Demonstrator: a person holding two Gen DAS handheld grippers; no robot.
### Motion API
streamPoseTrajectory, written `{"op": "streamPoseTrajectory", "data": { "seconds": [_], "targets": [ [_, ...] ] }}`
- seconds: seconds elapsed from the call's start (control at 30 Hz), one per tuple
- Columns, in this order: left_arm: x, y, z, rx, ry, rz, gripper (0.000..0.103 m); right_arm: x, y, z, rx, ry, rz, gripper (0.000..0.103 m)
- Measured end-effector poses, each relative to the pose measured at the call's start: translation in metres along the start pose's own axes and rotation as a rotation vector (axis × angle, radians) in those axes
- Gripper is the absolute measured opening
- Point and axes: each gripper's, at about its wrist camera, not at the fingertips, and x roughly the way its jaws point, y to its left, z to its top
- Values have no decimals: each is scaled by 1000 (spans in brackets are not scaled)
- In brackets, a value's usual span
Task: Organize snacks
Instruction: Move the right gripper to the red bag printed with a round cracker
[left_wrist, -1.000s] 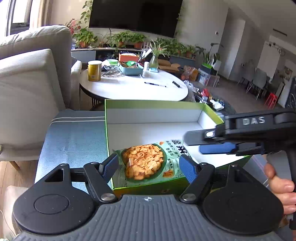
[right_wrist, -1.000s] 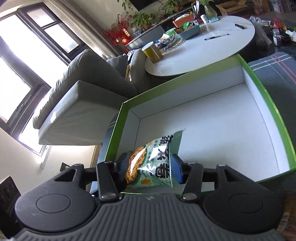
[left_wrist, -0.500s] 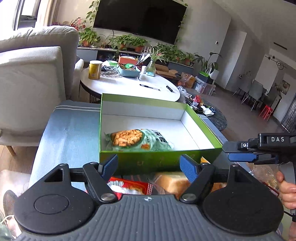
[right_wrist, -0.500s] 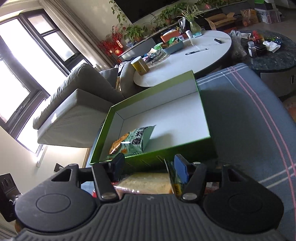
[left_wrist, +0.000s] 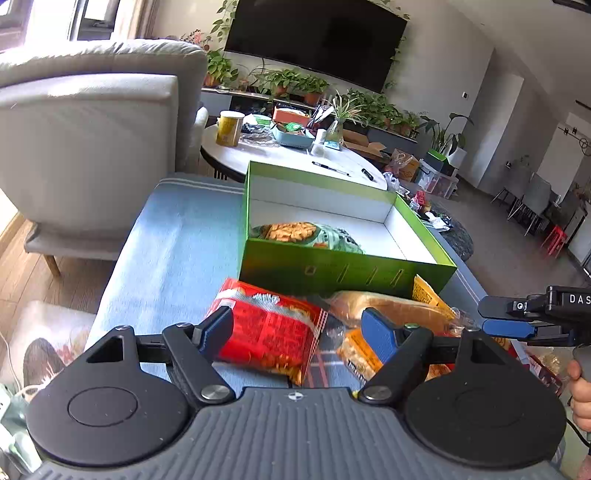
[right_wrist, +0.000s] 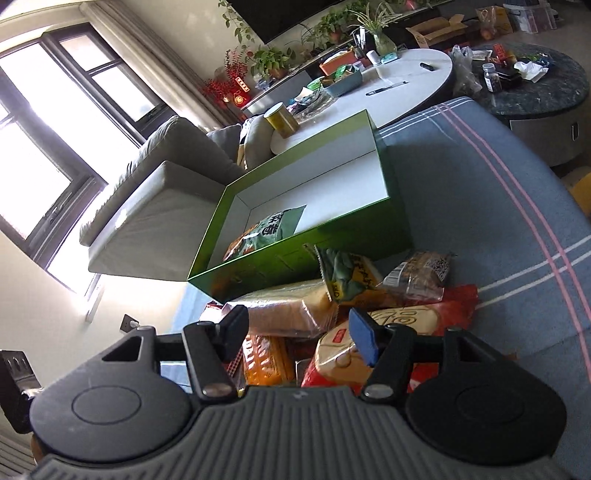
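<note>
A green box (left_wrist: 343, 271) (right_wrist: 314, 254) with a white inside stands on a blue-grey cloth. One green snack bag (left_wrist: 306, 234) (right_wrist: 266, 234) lies in its near left corner. A pile of snacks lies in front of the box: a red bag (left_wrist: 269, 332), a bread loaf (left_wrist: 388, 306) (right_wrist: 284, 308), a green-and-yellow bag (right_wrist: 347, 275), a brown packet (right_wrist: 421, 273) and a red-and-cream bag (right_wrist: 399, 321). My left gripper (left_wrist: 297, 332) is open and empty above the red bag. My right gripper (right_wrist: 295, 332) is open and empty above the pile; it also shows in the left wrist view (left_wrist: 517, 317).
A grey armchair (left_wrist: 85, 147) stands left of the cloth. A white round table (left_wrist: 291, 158) with a yellow can (left_wrist: 229, 128) and clutter stands behind the box. A dark round table (right_wrist: 535, 85) is at the far right.
My right gripper let go of the green snack bag in the box. Both grippers drew back from the box to above the snack pile.
</note>
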Motion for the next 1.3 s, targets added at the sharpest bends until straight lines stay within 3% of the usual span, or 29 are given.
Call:
{"op": "streamPoseTrajectory", "data": {
  "seconds": [0.47,0.93,1.13,1.3],
  "targets": [
    [-11,-18,-29,39,45,-41,74,-28,-35,-12,107,-61,-46,96],
    [-22,-35,-59,112,118,-46,74,-30,-44,-23,138,-49,-8,96],
    [-24,-48,-56,118,102,-80,74,-47,-46,-23,151,-113,-19,96],
    [-19,-73,-55,173,101,-113,74,-37,-61,-23,178,-96,-111,96]
  ]
}}
